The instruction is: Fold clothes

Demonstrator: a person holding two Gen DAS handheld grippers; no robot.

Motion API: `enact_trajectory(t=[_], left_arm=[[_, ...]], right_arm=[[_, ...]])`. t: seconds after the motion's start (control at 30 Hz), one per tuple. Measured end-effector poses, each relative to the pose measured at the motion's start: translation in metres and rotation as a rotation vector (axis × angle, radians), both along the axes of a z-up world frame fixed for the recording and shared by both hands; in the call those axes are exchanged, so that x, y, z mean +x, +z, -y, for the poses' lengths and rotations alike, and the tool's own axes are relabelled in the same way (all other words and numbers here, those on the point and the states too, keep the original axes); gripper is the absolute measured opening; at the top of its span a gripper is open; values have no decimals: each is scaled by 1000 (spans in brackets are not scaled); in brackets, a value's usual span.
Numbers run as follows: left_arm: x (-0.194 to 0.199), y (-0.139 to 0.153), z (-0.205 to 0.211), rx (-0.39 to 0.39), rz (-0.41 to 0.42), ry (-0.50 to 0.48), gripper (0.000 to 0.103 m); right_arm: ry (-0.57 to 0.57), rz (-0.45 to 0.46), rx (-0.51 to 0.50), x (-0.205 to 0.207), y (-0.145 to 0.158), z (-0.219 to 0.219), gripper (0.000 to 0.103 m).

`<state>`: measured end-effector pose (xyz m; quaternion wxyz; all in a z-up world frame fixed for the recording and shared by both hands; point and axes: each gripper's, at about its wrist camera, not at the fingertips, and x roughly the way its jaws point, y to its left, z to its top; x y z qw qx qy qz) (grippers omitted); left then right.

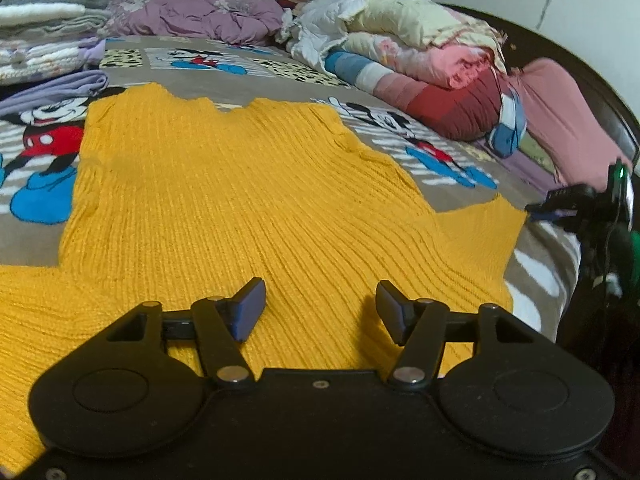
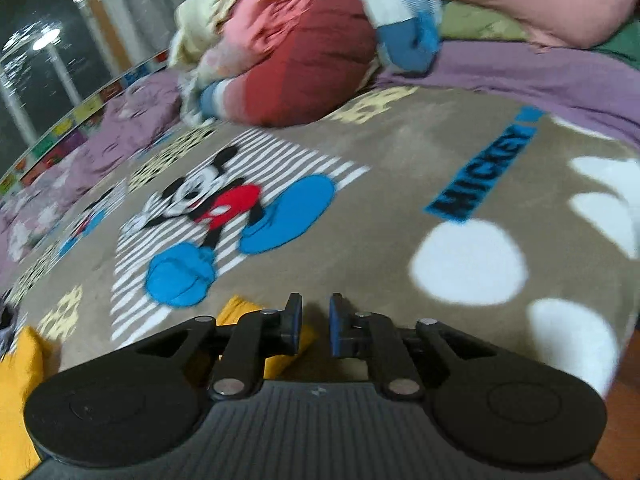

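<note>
yellow ribbed knit sweater lies flat on the cartoon-mouse blanket, under the left gripper, whose jaws are spread and empty. only the right wrist view reads "mickey"; the right gripper stands slightly parted, pinching nothing.

This is a bedroom in a home. A bed carries a cartoon-mouse blanket, with rolled quilts, a pink pillow, folded blankets and a dark headboard by the wall.
</note>
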<state>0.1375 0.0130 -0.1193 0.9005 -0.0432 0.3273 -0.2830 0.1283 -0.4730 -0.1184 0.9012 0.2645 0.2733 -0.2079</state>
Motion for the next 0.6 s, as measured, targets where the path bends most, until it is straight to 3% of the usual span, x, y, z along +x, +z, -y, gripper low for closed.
enact_trajectory(t=[0.1,0.27,0.43,0.6], left_arm=[[-5,1,6,71,26,-38,66],[-18,4,9,167,73,-70,65],[-38,6,6,225,115,-67,65],[-58,2,4,265,123,-69,65]], right_arm=[[4,28,-19,-9,10,-2,19],[165,49,-96,-5,26,-49,19],[522,97,-190,-7,38,-147,19],[852,118,-292,-20,29,-236,18]])
